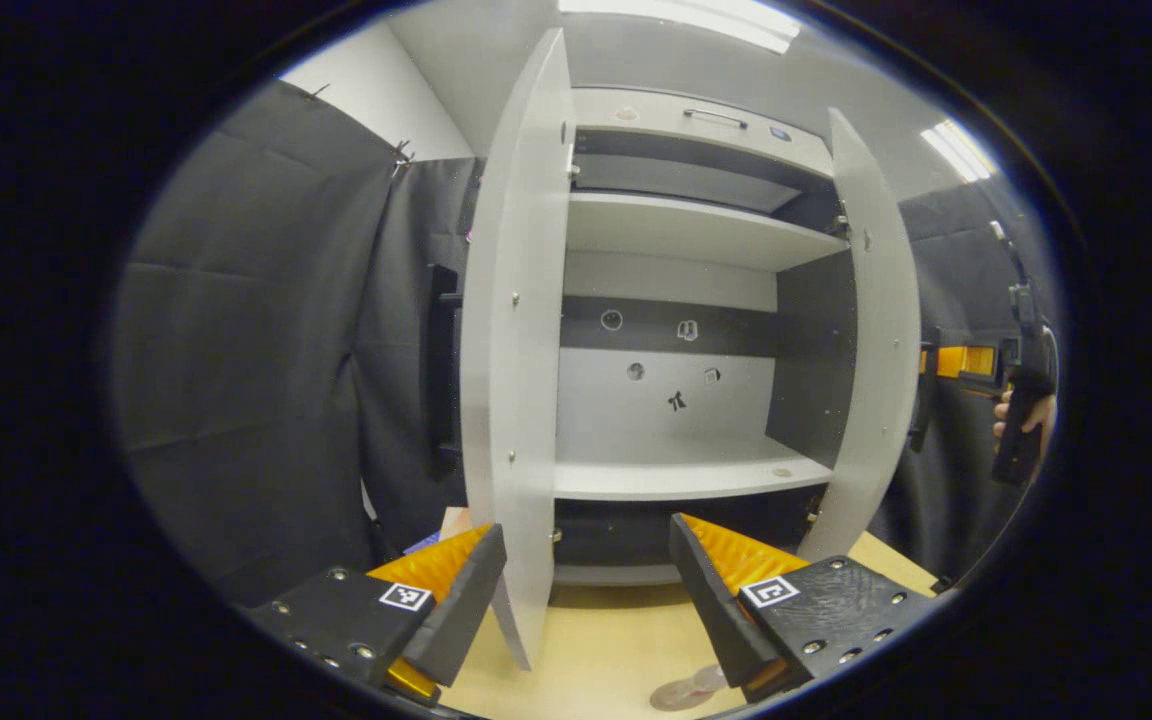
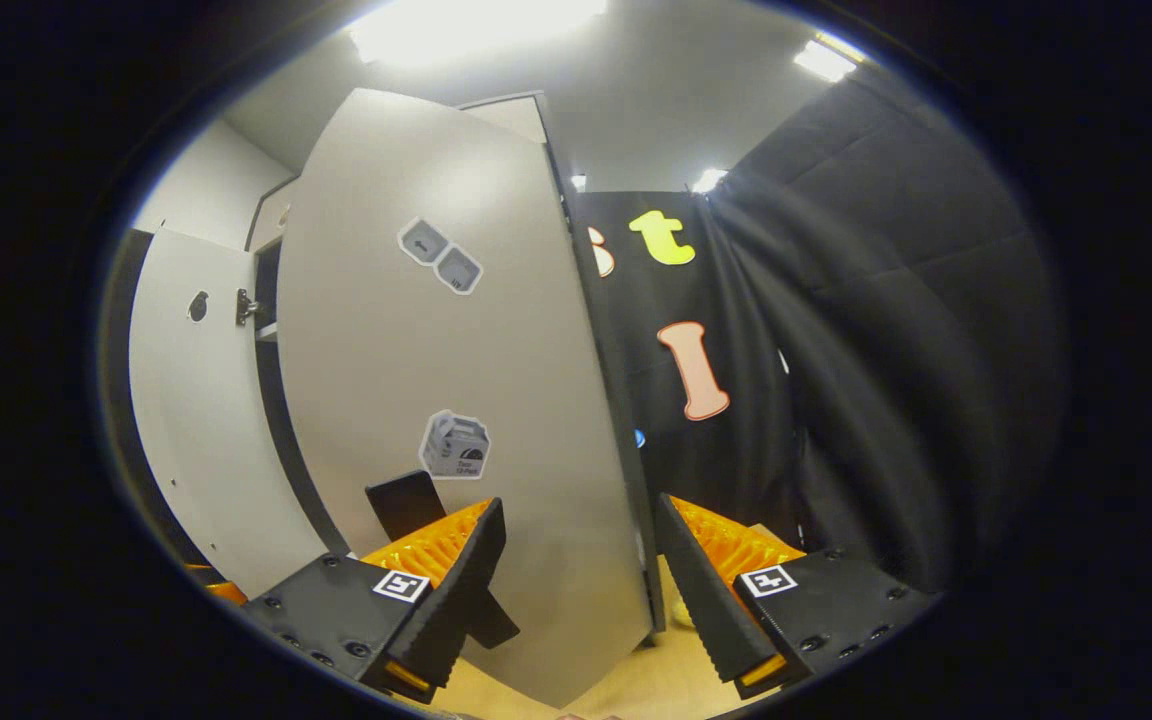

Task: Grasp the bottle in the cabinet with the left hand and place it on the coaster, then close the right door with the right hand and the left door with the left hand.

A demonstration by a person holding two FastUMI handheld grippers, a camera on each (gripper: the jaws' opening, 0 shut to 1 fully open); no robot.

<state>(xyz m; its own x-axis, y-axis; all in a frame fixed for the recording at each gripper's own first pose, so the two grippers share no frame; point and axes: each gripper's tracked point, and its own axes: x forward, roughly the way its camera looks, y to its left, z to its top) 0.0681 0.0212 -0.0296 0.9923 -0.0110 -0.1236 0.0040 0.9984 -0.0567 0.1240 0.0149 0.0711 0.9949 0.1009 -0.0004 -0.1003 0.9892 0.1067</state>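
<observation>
While jaws gape, right door (image 2: 456,400) shows stickers.

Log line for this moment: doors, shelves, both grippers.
grey cabinet: shelves bare | left door open | right door open | left gripper open, straddling left door edge | right gripper open at right door

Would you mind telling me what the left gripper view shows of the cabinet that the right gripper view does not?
Left gripper view: the cabinet's inside, its bare lower shelf and upper shelf, plus the coaster on the table.
Right gripper view: the right door's stickered outer face, close up.
Both: the two doors open, and each view's own gripper open, left gripper, right gripper.
</observation>
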